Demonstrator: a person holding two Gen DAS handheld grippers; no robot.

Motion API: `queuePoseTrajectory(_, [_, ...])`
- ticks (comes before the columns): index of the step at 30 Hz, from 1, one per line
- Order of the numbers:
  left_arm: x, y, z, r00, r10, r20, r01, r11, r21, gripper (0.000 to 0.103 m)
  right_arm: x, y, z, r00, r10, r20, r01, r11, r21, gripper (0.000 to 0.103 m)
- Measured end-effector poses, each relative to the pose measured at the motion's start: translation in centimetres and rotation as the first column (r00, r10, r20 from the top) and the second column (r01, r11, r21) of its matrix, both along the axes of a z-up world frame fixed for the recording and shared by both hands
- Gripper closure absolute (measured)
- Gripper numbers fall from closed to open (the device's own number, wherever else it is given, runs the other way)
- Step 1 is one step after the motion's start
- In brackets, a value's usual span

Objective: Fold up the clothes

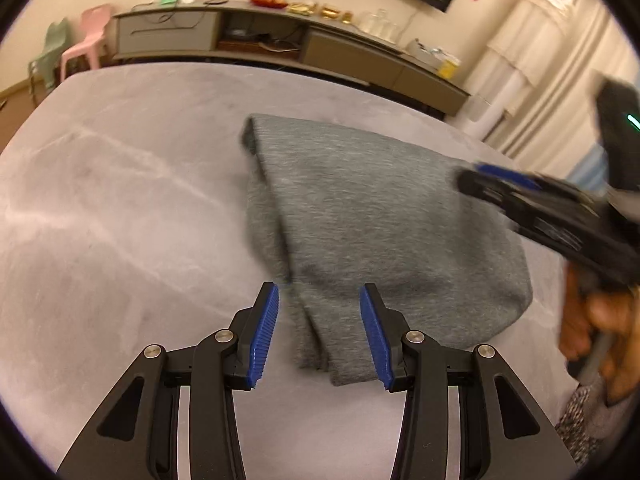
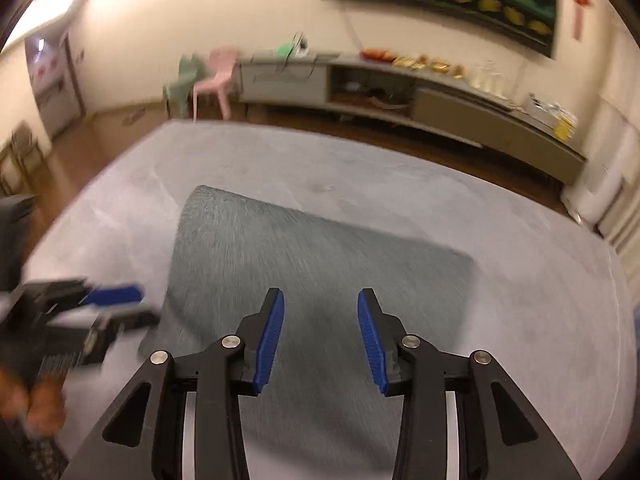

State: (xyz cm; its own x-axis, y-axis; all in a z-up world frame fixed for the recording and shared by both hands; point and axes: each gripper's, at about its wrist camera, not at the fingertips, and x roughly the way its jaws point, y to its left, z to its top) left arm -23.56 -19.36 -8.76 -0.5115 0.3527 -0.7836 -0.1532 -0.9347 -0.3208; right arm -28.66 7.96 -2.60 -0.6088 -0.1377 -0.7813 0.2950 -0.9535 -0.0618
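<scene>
A grey folded garment (image 1: 380, 208) lies on a pale grey padded surface (image 1: 120, 200); its narrow end reaches toward the left wrist camera. My left gripper (image 1: 320, 292) hovers over that near end, jaws open, blue pads clear of the cloth. The right gripper (image 1: 500, 184) shows blurred at the right, above the garment's right edge, with a hand (image 1: 600, 320) on its grip. In the right wrist view, the right gripper (image 2: 320, 294) stands open above the garment (image 2: 300, 248) with nothing between its pads. The left gripper (image 2: 116, 300) is a blur at the garment's left edge.
The padded surface (image 2: 540, 300) spreads wide around the garment. Beyond its far edge runs a long low cabinet (image 1: 260, 36) with clutter on top. A pink chair (image 1: 90, 36) and a green one stand at the far left, pale curtains (image 1: 540, 60) at the right.
</scene>
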Motion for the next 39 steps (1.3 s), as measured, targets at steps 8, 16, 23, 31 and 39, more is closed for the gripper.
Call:
queuePoseTrajectory(8, [-0.5,-6.9,-0.1,0.987,0.151,0.057,-0.158,0.978,0.140,0.058,-7.7,-1.2,-4.8,0.965,-0.006,0.261,-0.033,0.989,0.144,0.064])
queuePoseTrajectory(16, [0.6,-4.5,1.5,0.997,0.079,0.001,-0.078,0.988,0.133,0.058,-6.5,-3.1,3.4,0.988,0.051,0.149,-0.063,0.995,0.078,0.061])
queuePoseTrajectory(23, [-0.2,-2.3,1.7,0.998,0.062,0.003,-0.062,0.993,0.097,0.058,-5.8,-8.3,-6.0,0.942,0.199,0.272,-0.270,0.928,0.257,0.061])
queuePoseTrajectory(31, [0.7,1.8,1.9,0.998,-0.066,-0.026,0.066,0.997,0.029,0.058,-2.0,5.3,-3.0,0.989,0.082,0.122,-0.085,0.996,0.022,0.059])
queuePoseTrajectory(39, [2.3,7.6,1.7,0.987,-0.151,-0.048,0.146,0.984,-0.102,0.056,0.5,16.2,-11.0,0.985,-0.032,0.170,0.055,0.990,-0.130,0.055])
